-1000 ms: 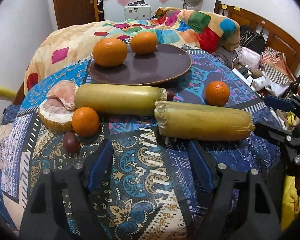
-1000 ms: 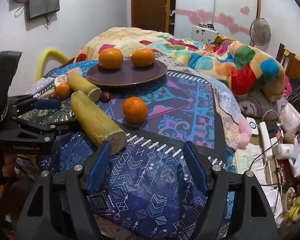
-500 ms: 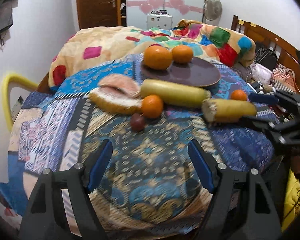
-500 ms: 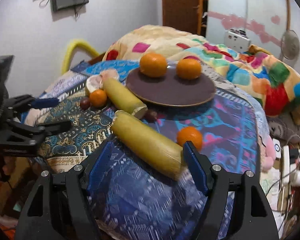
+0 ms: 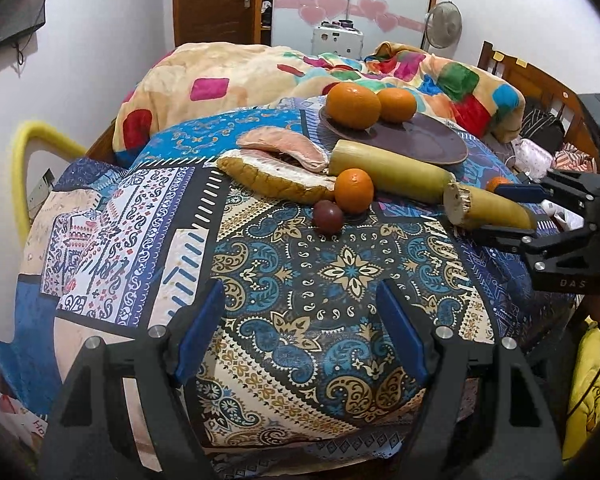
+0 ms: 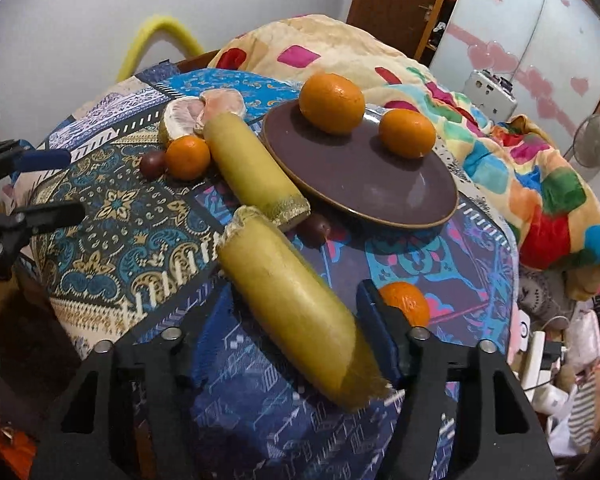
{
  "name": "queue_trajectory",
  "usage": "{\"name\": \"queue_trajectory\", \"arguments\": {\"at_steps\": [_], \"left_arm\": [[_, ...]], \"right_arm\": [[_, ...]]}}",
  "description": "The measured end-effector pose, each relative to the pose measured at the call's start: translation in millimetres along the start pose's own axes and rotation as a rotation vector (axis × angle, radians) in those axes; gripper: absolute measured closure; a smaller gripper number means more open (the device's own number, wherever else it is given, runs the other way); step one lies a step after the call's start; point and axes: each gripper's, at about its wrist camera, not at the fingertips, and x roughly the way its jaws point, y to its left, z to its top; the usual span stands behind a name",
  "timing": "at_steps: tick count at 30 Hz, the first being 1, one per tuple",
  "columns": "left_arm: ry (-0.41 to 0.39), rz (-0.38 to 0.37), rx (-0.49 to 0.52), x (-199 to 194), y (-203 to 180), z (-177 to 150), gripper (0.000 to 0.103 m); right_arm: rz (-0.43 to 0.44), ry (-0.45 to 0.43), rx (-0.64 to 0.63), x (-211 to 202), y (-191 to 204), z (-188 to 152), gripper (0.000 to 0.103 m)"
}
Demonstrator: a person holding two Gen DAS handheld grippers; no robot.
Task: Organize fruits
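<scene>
Left wrist view: the left gripper (image 5: 300,336) hangs with its jaws wide apart and nothing between them, above a bare stretch of the patterned tablecloth (image 5: 340,272). That stretch is open from the fingertips up to a dark plum (image 5: 327,216) at 12 o'clock. The cloth drops away at 9 o'clock and at 6 o'clock, where the table ends. Just past the plum sits a small orange (image 5: 354,191), touching a peeled pomelo (image 5: 276,172) to its left. A yellow-green sugarcane piece (image 5: 388,171) lies behind them. At 3 o'clock the right gripper (image 5: 512,212) reaches in around a second cane piece (image 5: 488,210). A brown plate (image 5: 420,140) at 1 o'clock carries a big orange (image 5: 353,105) and a smaller orange (image 5: 397,105). A quilt-covered bed (image 5: 228,80) lies beyond.

Right wrist view: the right gripper (image 6: 284,320) has just been closing, and the near cane piece (image 6: 296,308) lies between its fingers, smooth, with frayed cut ends. Whether the pads press it I cannot tell. A loose orange (image 6: 406,302) sits just beside the right finger at 3 o'clock, narrowing room there. The second cane (image 6: 252,168) lies at 11 o'clock, against the plate (image 6: 364,188). Another plum (image 6: 315,229) sits between cane and plate. The left gripper (image 6: 52,184) shows at 9 o'clock. The table edge falls off at 4 o'clock toward floor clutter.
</scene>
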Motion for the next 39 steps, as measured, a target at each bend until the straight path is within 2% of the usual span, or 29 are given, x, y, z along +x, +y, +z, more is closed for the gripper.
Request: {"name": "queue_trajectory", "arguments": {"at_steps": [7,11,15,20,29,35,39], "left_arm": [[-0.02,-0.026,0.008,-10,-8,-2,0.025],[-0.021,-0.035,0.016,-12,-15,-3,0.025],[-0.017,-0.04,0.018,-12,-21,-2,0.025],[-0.018,-0.038,0.038,-11,-29,4,0.025],[-0.022,-0.028,0.061,6,-58,29,0.024],[-0.008,-0.038,0.093,28,-88,49,0.024],[-0.005,-0.027,0.124,45,-107,60,0.024]], "right_arm": [[0.027,0.027,0.038,-19,-3,-9,0.066],[0.06,0.051,0.015,-11,-2,-2,0.058],[0.031,0.063,-0.006,7,1,1,0.061],[0.091,0.026,0.075,0,-8,-4,0.065],[0.064,-0.125,0.171,-54,-28,-1,0.068],[0.03,-0.169,0.244,-72,-61,-2,0.069],[0.008,-0.167,0.276,-71,-79,-6,0.069]]}}
